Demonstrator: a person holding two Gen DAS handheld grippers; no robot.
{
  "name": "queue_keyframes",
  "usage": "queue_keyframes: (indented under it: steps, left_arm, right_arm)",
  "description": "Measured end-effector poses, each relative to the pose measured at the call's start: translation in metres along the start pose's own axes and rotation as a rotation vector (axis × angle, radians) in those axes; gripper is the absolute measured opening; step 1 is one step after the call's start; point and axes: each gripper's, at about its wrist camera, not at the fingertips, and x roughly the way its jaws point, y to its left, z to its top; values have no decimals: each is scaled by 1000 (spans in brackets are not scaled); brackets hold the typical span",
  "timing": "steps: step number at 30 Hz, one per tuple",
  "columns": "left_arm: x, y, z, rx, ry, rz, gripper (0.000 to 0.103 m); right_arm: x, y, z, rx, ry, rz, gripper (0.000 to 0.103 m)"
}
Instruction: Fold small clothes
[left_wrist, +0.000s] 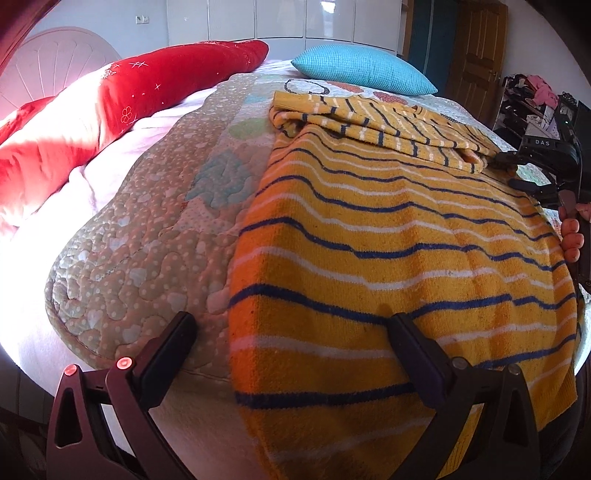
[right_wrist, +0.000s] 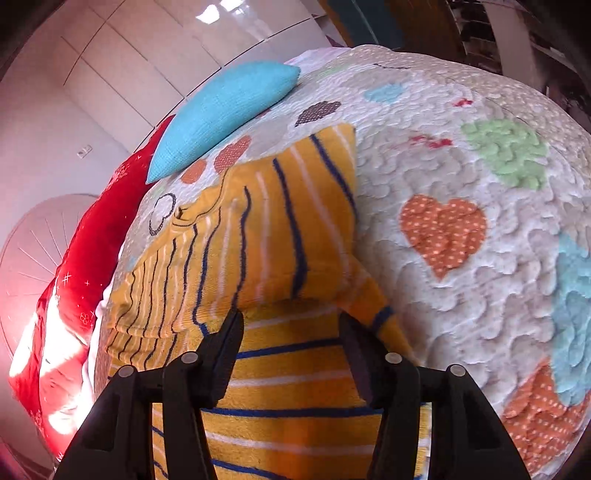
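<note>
A: Left wrist view. Report status.

B: The striped sweater (left_wrist: 388, 236) lies flat on the quilt (left_wrist: 147, 236), hem draped over the bed's near edge. One sleeve (left_wrist: 369, 122) is folded across the upper body. The left hand-held gripper (left_wrist: 291, 343) stands fully spread and empty, one finger over the quilt, one over the hem, likely positioned to take the hem's corner.

A: Right wrist view.

B: The right hand-held gripper (right_wrist: 291, 332) is partly open above the folded sleeve (right_wrist: 280, 229), the pads (right_wrist: 229, 350) gripping nothing visible. The blue pillow (right_wrist: 225, 110) lies towards the bed's far edge, clear of the sweater (right_wrist: 295, 406).
</note>
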Motion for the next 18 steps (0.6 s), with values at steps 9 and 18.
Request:
queue_keyframes:
  steps: [9,18]
  left_arm:
    - [1,-1,2,-3,13,8,103]
    - [3,-1,3,-1,18,7,103]
  right_arm:
    - [5,30,-10,-146,33,4,42]
    - [41,36,14,-79,62,-11,10]
